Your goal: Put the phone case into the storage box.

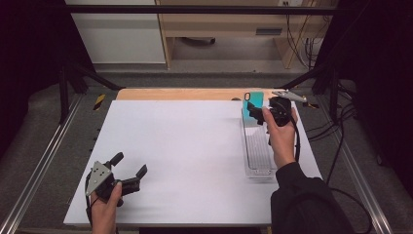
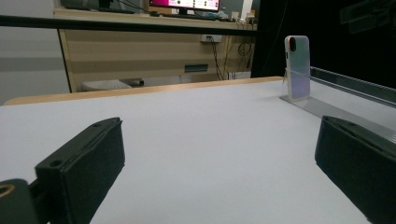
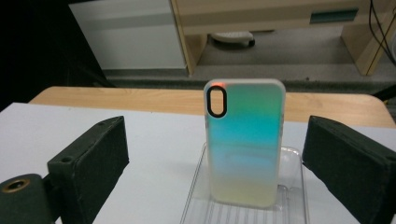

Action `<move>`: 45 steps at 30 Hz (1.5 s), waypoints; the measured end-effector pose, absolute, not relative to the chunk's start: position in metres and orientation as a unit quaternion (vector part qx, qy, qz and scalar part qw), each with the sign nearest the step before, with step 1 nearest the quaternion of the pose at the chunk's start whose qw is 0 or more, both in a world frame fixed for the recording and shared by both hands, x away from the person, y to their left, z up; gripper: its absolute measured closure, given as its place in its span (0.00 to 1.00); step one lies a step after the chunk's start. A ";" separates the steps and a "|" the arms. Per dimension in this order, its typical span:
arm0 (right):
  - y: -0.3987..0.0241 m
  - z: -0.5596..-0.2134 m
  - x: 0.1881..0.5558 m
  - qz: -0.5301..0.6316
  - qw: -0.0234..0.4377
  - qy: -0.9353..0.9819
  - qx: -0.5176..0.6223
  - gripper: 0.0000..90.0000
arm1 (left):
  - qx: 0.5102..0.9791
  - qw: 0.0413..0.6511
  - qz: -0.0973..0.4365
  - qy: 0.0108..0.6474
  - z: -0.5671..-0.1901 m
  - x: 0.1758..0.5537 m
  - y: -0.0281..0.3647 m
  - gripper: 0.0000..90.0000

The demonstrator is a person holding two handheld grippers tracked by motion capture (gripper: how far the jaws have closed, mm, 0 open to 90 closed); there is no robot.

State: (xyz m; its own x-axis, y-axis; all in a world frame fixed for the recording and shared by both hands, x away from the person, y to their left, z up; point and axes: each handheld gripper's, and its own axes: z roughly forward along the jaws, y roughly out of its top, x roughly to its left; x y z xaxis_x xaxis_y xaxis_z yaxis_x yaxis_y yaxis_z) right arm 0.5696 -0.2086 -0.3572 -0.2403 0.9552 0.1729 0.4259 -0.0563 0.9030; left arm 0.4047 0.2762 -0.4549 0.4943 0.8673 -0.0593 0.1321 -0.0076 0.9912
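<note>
The foot of the phone case [image 3: 244,147] is blurred behind the wall of the clear tray [image 3: 292,161], so how it is propped cannot be told; it seems to stand in a slot at the tray's far end. From above, part of the case [image 1: 253,108] is covered by the right gripper [image 1: 265,113]. In the right gripper view the jaws are seen spread, apart from the case on both sides. The case is upright, its back shading from teal to pale yellow, with a black-ringed camera hole. The left gripper [image 1: 129,168] is held open above the white table [image 1: 180,146], well apart.
</note>
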 end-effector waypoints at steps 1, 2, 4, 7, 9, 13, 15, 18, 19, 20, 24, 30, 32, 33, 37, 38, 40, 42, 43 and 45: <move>-0.210 -0.356 0.567 0.478 0.284 0.626 0.547 0.08 | 0.636 0.584 0.315 0.393 -0.455 0.405 0.277 0.01; -0.211 -0.355 0.565 0.479 0.286 0.625 0.546 0.08 | 0.636 0.584 0.316 0.394 -0.455 0.405 0.277 0.01; -0.213 -0.353 0.561 0.486 0.292 0.622 0.540 0.07 | 0.638 0.580 0.318 0.395 -0.454 0.405 0.279 0.01; -0.215 -0.351 0.555 0.494 0.291 0.620 0.535 0.07 | 0.642 0.578 0.317 0.392 -0.453 0.405 0.281 0.01; -0.217 -0.350 0.551 0.501 0.292 0.617 0.532 0.06 | 0.642 0.580 0.315 0.391 -0.452 0.404 0.284 0.01; -0.222 -0.349 0.544 0.509 0.294 0.616 0.524 0.07 | 0.634 0.578 0.323 0.400 -0.451 0.404 0.291 0.01; -0.224 -0.348 0.541 0.512 0.297 0.617 0.519 0.07 | 0.632 0.575 0.329 0.402 -0.450 0.404 0.296 0.01; -0.227 -0.348 0.536 0.515 0.301 0.618 0.512 0.06 | 0.635 0.567 0.338 0.401 -0.448 0.403 0.305 0.01; -0.228 -0.347 0.534 0.516 0.304 0.619 0.509 0.06 | 0.633 0.569 0.338 0.402 -0.447 0.403 0.308 0.01; -0.228 -0.347 0.533 0.517 0.307 0.620 0.503 0.06 | 0.630 0.572 0.337 0.403 -0.447 0.403 0.311 0.01; -0.231 -0.346 0.526 0.522 0.320 0.625 0.484 0.05 | 0.620 0.572 0.344 0.412 -0.447 0.402 0.323 0.01; -0.236 -0.346 0.515 0.537 0.340 0.614 0.468 0.05 | 0.615 0.576 0.342 0.416 -0.446 0.401 0.329 0.01; -0.239 -0.347 0.512 0.538 0.344 0.613 0.465 0.05 | 0.615 0.576 0.342 0.416 -0.446 0.401 0.330 0.01; -0.240 -0.348 0.511 0.537 0.345 0.614 0.463 0.05 | 0.616 0.576 0.343 0.415 -0.446 0.401 0.330 0.01; -0.245 -0.350 0.503 0.537 0.357 0.613 0.458 0.05 | 0.616 0.576 0.342 0.414 -0.446 0.401 0.330 0.01; -0.246 -0.350 0.501 0.536 0.360 0.613 0.455 0.05 | 0.616 0.577 0.341 0.414 -0.446 0.401 0.330 0.01; -0.249 -0.352 0.497 0.537 0.361 0.613 0.453 0.04 | 0.618 0.574 0.343 0.412 -0.446 0.401 0.330 0.01; -0.253 -0.355 0.493 0.542 0.360 0.612 0.450 0.04 | 0.622 0.573 0.343 0.409 -0.446 0.401 0.329 0.01; -0.255 -0.356 0.490 0.545 0.356 0.612 0.449 0.04 | 0.624 0.573 0.342 0.406 -0.446 0.401 0.328 0.01; -0.258 -0.359 0.485 0.551 0.349 0.614 0.444 0.04 | 0.624 0.575 0.339 0.405 -0.446 0.401 0.328 0.01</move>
State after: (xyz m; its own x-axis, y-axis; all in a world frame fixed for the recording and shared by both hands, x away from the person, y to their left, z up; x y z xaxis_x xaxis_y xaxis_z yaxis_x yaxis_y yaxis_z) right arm 0.4845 -0.2577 -0.3595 -0.3613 0.9305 0.0607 0.1597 -0.0024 0.9872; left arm 0.4012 0.3283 -0.4461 0.4414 0.8963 -0.0429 0.1155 -0.0094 0.9933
